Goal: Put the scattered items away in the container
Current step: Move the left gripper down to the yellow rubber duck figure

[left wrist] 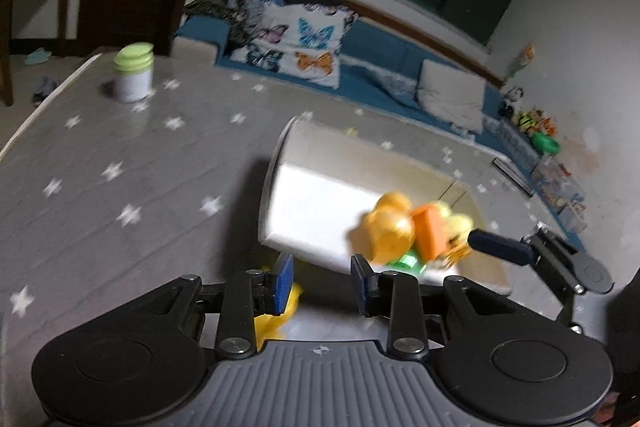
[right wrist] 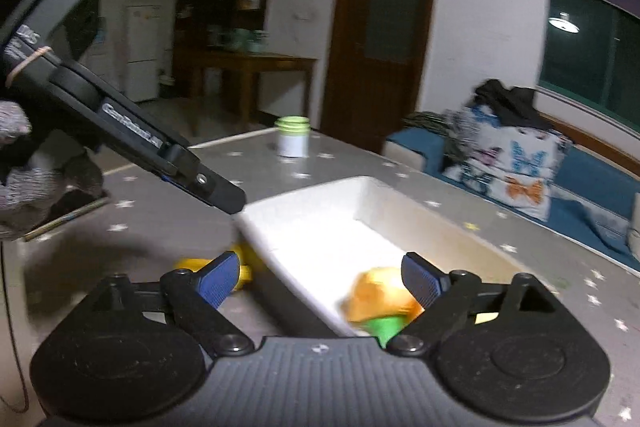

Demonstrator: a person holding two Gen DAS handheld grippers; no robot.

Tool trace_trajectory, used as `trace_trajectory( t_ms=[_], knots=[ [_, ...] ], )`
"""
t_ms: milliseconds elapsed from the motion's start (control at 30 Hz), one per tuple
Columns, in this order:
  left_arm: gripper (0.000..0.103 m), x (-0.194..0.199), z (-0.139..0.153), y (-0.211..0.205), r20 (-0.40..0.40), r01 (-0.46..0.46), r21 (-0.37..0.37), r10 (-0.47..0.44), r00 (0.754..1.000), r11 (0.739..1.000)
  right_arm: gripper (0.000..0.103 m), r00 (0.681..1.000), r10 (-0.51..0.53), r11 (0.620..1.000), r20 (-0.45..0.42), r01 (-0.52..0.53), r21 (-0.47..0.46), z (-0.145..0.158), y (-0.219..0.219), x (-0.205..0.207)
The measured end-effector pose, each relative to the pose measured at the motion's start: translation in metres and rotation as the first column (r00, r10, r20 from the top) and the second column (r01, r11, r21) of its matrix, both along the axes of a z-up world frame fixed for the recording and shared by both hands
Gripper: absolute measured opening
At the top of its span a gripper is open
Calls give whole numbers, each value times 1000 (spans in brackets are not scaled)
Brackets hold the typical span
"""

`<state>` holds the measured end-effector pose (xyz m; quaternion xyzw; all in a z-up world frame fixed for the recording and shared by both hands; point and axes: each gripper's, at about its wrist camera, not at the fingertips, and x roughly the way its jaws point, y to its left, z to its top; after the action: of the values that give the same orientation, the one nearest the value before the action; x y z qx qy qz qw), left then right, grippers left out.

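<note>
Now the left tongs (left wrist: 322, 277), empty and part open, should drop squarely over the yellow toy (left wrist: 280, 311) lying on the tabletop (left wrist: 120, 147) just outside the bin (right wrist: 280, 251), while the wide, empty right tongs (right wrist: 328, 277) stay clear.

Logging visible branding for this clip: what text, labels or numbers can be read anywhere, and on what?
"GenRobot.ai": white lettering along the side of the left claw, seen from the right wrist view.
Further white letters higher on the same device: partly cut off, unreadable.
White jar with green lid: no legible label.
</note>
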<state>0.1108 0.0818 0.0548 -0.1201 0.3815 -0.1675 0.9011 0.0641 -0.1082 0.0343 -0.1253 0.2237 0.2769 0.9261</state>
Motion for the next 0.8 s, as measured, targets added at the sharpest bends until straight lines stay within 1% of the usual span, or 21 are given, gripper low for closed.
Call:
trace_trajectory(
  t_ms=[167, 233, 333, 467, 533, 633, 800],
  knots=[
    [35, -1, -21, 15, -62, -9, -3, 9, 998, 1000, 91, 995, 95, 995, -43, -95, -1, -9, 31, -9],
    [35, 3, -25, 17, -73, 4, -12, -5, 997, 1000, 91, 990, 117, 993, -81, -118, -3, -17, 44, -7],
    [35, 8, -30, 19, -84, 27, -17, -28, 996, 999, 91, 984, 126, 992, -129, -128, -8, -29, 57, 2],
    [35, 13, -35, 18, -95, 67, 0, -67, 993, 998, 91, 977, 116, 993, -179, -120, -10, -44, 67, 15],
    [35, 15, -38, 17, -100, 81, 18, -78, 992, 997, 91, 975, 110, 993, -192, -114, -10, -49, 70, 14],
    [34, 15, -39, 14, -87, 124, 42, -120, 989, 991, 91, 972, 105, 994, -208, -110, -15, -56, 76, 22],
    [34, 21, -42, 8, -85, 166, 77, -159, 984, 983, 90, 971, 122, 991, -207, -131, -31, -61, 86, 23]
  ],
)
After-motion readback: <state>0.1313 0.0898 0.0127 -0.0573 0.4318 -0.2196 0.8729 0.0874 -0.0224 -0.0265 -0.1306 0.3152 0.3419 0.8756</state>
